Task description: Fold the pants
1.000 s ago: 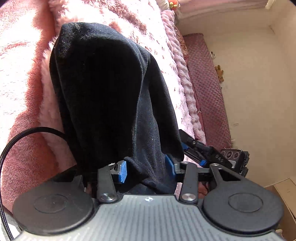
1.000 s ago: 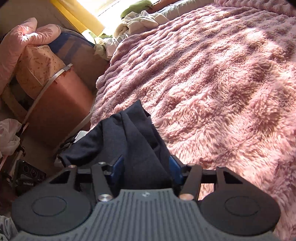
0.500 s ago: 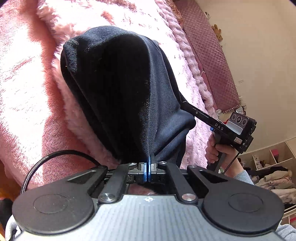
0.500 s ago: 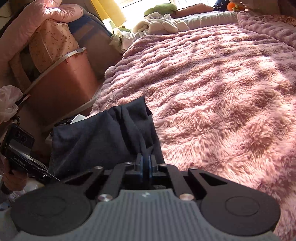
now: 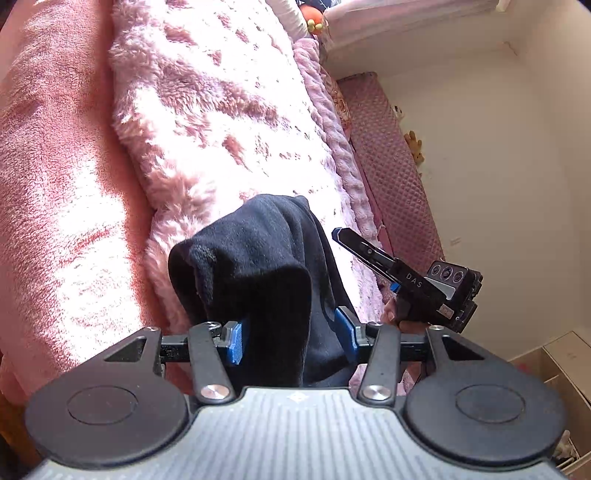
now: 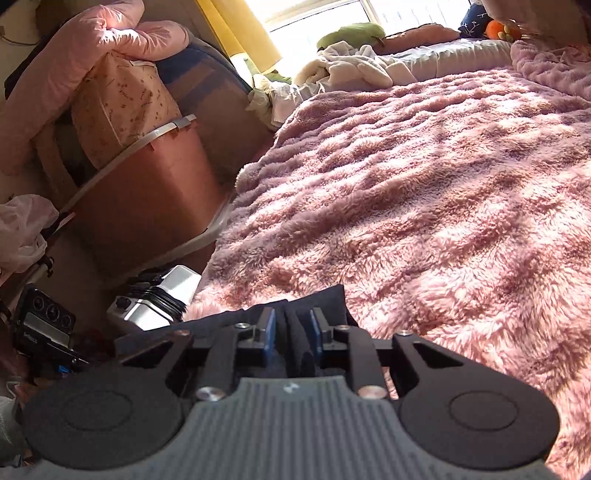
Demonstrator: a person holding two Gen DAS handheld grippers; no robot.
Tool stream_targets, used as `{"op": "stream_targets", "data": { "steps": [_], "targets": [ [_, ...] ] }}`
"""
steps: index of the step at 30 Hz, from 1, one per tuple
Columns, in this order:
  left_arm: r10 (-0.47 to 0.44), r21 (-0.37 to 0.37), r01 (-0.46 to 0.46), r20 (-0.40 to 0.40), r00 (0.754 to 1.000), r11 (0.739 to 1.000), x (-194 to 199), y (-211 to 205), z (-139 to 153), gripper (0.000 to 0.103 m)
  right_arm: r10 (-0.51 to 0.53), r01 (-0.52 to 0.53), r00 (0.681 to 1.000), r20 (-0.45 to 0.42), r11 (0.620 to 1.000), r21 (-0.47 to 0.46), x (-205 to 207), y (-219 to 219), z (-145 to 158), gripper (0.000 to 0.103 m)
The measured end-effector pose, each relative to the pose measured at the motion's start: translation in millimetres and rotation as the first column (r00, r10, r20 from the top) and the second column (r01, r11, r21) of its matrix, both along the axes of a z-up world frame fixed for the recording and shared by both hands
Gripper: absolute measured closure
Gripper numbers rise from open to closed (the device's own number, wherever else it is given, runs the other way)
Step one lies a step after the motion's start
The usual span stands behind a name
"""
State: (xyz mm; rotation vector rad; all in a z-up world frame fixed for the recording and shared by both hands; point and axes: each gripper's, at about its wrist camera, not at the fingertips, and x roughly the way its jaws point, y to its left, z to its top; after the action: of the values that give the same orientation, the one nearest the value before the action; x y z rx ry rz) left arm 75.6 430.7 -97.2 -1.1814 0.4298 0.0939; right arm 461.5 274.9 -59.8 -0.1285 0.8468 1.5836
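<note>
- You get strong daylight in both views; in the right wrist view it enters through the window at the top, which is blown out to white.
- In the left wrist view the fluffy blanket glares so hard that its pile washes out to near white in patches.
- Your dark pants read almost black, with little fold detail in the shaded side.
- The bed cover shows soft dappled shadows across its ridges.
- Fisheye bending curves the edges, and the corners go dark.
- Both pictures are fairly sharp, with slight softness toward the rims.
</note>
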Motion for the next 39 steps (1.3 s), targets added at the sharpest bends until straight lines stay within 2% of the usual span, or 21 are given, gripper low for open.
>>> {"op": "stream_targets", "data": {
  "steps": [1,3,4,5,7,8,9,10,13,17,20,22,23,24,25,26,27,31,33,36,39],
  "targets": [
    [0.005,0.003,-0.005,-0.009,1.000,1.000,-0.5,6.4,-2.0,0.049,-0.007,0.006,1.000,-0.012,0.999,-0.041,2.1,12.4,-5.1,0.082],
    [0.009,-0.011,-0.009,-0.018,1.000,1.000,4.8,12.6,-7.4,0.050,-0.042,0.041,0.999,-0.015,0.996,-0.080,7.2,29.0,-13.6,0.061],
    [0.007,-0.019,-0.008,-0.023,1.000,1.000,7.1,14.7,-9.8,0.050,-0.065,0.064,0.998,-0.016,0.994,-0.084,10.2,33.8,-16.5,0.059],
    [0.013,-0.023,-0.013,-0.027,1.000,1.000,10.3,14.9,-11.5,0.054,-0.084,0.080,0.996,-0.042,0.993,-0.091,14.8,38.1,-19.9,0.058],
    [0.034,-0.029,-0.035,-0.031,0.999,0.999,12.0,15.5,-15.5,0.072,-0.089,0.069,0.984,-0.156,0.990,-0.127,23.9,47.7,-29.4,0.059],
    [0.042,-0.028,-0.043,-0.033,0.999,0.999,14.2,14.6,-18.2,0.078,-0.083,0.048,0.975,-0.206,0.984,-0.173,24.8,55.9,-35.6,0.064],
    [0.046,-0.029,-0.047,-0.040,0.998,0.998,15.1,14.6,-20.7,0.094,-0.099,0.049,0.969,-0.226,0.975,-0.218,23.5,62.8,-40.6,0.084],
    [0.047,-0.039,-0.049,-0.048,0.998,0.998,7.9,16.2,-26.8,0.097,-0.128,0.072,0.965,-0.228,0.969,-0.238,20.8,66.1,-44.7,0.103],
    [0.067,-0.076,-0.072,-0.070,0.995,0.994,-1.2,18.1,-34.7,0.099,-0.175,0.128,0.957,-0.231,0.971,-0.202,14.0,60.2,-43.2,0.103],
    [0.040,-0.036,-0.043,-0.076,0.996,0.998,-17.7,16.3,-36.4,0.099,-0.281,0.250,0.923,-0.262,0.957,-0.146,17.5,38.6,-34.4,0.103],
    [0.028,-0.033,-0.031,-0.072,0.997,0.999,-23.8,16.3,-34.3,0.099,-0.360,0.330,0.909,-0.210,0.930,-0.164,14.3,35.5,-34.0,0.103],
    [0.021,0.045,-0.017,-0.090,0.996,0.999,-27.8,12.2,-20.8,0.087,-0.428,0.399,0.889,-0.160,0.898,-0.184,14.2,32.8,-31.0,0.103],
    [0.034,0.081,-0.026,-0.101,0.994,0.996,-31.0,9.8,-14.3,0.078,-0.486,0.456,0.865,-0.126,0.866,-0.205,16.5,29.0,-26.8,0.091],
    [0.062,0.121,-0.048,-0.107,0.992,0.992,-36.8,6.3,-4.7,0.053,-0.536,0.503,0.834,-0.128,0.835,-0.222,21.0,22.2,-22.4,0.058],
    [0.079,0.145,-0.064,-0.104,0.991,0.987,-42.0,3.1,3.8,0.035,-0.584,0.550,0.797,-0.153,0.807,-0.215,25.3,10.0,-15.6,0.045],
    [0.096,0.166,-0.077,-0.109,0.989,0.983,-46.6,-0.3,13.0,0.033,-0.615,0.590,0.768,-0.180,0.788,-0.178,26.2,-6.0,-4.7,0.041],
    [0.110,0.195,-0.085,-0.122,0.986,0.977,-49.7,-5.3,25.4,0.033,-0.630,0.616,0.753,-0.188,0.776,-0.137,22.7,-21.1,8.8,0.043],
    [0.128,0.327,-0.057,-0.202,0.971,0.943,-45.9,-37.0,76.3,0.028,-0.665,0.664,0.746,-0.038,0.747,-0.045,-30.8,-86.7,71.2,0.033],
    [0.119,0.417,-0.014,-0.228,0.966,0.909,-39.1,-63.7,101.8,0.014,-0.677,0.681,0.732,0.076,0.731,-0.046,-74.3,-121.8,93.4,0.029],
    [0.125,0.546,0.059,-0.293,0.948,0.836,-25.0,-116.8,135.3,0.014,-0.691,0.715,0.696,0.198,0.693,-0.095,-139.9,-175.9,108.4,0.029],
    [0.146,0.608,0.106,-0.351,0.925,0.787,-17.3,-162.4,152.8,0.014,-0.688,0.742,0.667,0.286,0.648,-0.170,-201.4,-220.9,103.9,0.029]
  ]
}}
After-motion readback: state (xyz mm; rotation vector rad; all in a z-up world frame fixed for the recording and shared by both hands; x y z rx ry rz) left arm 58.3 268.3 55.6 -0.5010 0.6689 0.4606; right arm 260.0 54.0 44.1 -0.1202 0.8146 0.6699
